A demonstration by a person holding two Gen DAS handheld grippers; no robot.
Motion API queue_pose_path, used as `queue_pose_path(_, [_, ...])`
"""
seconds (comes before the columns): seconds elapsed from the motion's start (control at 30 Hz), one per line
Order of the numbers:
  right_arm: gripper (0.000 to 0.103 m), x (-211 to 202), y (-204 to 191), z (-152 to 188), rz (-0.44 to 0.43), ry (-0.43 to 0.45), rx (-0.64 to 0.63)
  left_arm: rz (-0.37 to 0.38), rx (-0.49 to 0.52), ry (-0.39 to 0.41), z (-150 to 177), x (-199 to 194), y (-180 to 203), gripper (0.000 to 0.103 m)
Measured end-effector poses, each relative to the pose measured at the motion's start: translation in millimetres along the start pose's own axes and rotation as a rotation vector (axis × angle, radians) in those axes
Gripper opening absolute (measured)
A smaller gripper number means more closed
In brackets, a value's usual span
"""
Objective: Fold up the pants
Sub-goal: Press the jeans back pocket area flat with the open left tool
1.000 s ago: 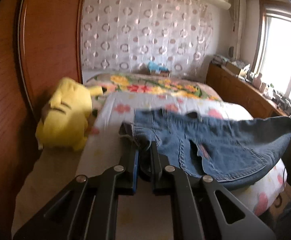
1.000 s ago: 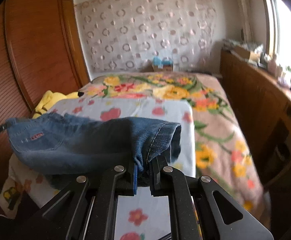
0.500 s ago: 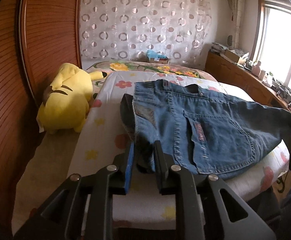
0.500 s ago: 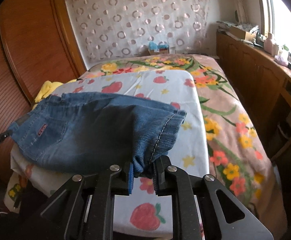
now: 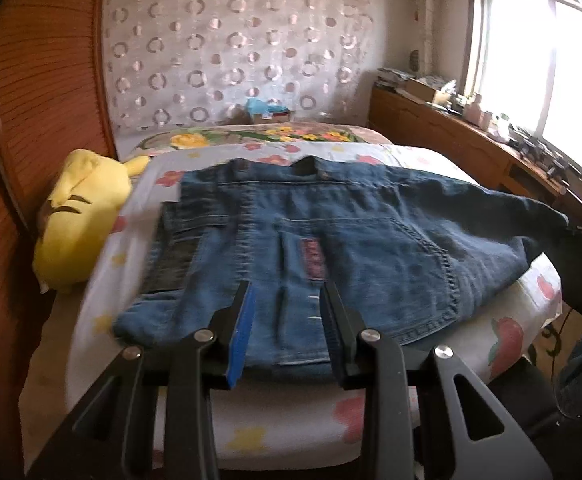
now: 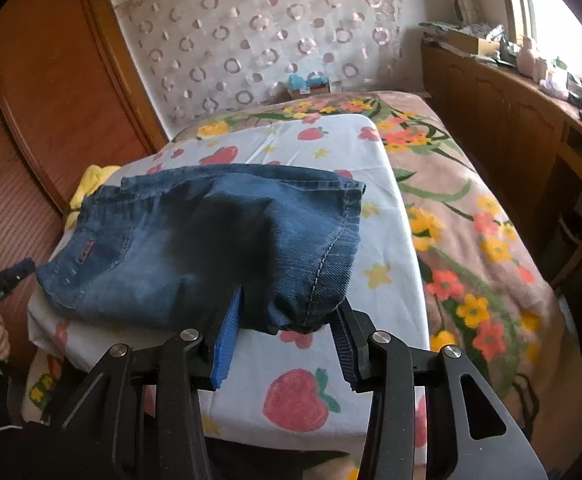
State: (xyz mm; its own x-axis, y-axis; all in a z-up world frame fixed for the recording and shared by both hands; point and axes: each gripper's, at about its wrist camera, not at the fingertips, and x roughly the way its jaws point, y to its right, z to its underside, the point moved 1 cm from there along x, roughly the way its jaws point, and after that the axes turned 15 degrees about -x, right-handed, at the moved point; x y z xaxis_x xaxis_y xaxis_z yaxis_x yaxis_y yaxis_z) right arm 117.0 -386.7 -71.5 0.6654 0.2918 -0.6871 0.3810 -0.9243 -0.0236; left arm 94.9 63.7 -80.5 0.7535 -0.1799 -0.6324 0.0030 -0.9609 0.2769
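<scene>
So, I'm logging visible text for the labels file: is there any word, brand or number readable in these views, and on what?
None can be read.
Red tag on the jeans, back pocket: lettering too blurred.
Same tag in the right wrist view: too small.
Blue box at the bed's far end: no legible print.

I see the pants, blue denim, lying folded across the centre of the left wrist frame, waistband toward the top, back pocket and a small red label facing up. In the right wrist frame they stretch from left edge to centre, the stitched leg hem bunched and slightly raised at lower centre.
</scene>
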Motion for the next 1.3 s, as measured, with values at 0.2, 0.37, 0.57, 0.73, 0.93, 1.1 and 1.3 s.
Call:
queue_pose_path(0.2, [0.043,-9.9,3.9,-3.1,0.002,0.026,0.012,0.031,0.034,-0.028,3.6,12.8,28.0,0.032])
queue_pose_path(0.37, [0.044,-9.4,9.1,-4.3,-0.001,0.033,0.037,0.056,0.056,-0.037,4.8,16.6,47.3,0.032])
queue_pose_path(0.57, [0.044,-14.1,11.8,-9.3,0.001,0.062,0.057,0.067,0.07,-0.048,5.2,20.7,60.3,0.032])
queue_pose_path(0.73, [0.014,-11.8,9.6,-12.9,-0.014,0.043,0.038,0.072,0.068,-0.044,3.4,19.4,62.3,0.032])
queue_pose_path(0.93, [0.003,-10.9,-5.6,-24.2,-0.065,0.073,0.0,0.087,0.05,-0.033,-1.0,15.4,59.5,0.032])
queue_pose_path(1.1, [0.003,-13.9,-44.8,-63.7,-0.121,0.13,-0.106,0.105,0.024,0.001,-9.2,1.4,49.5,0.034])
queue_pose_path(1.3, [0.002,-1.3,-108.5,-104.5,-0.201,0.158,-0.247,0.083,-0.003,0.034,-14.5,-12.4,30.5,0.038])
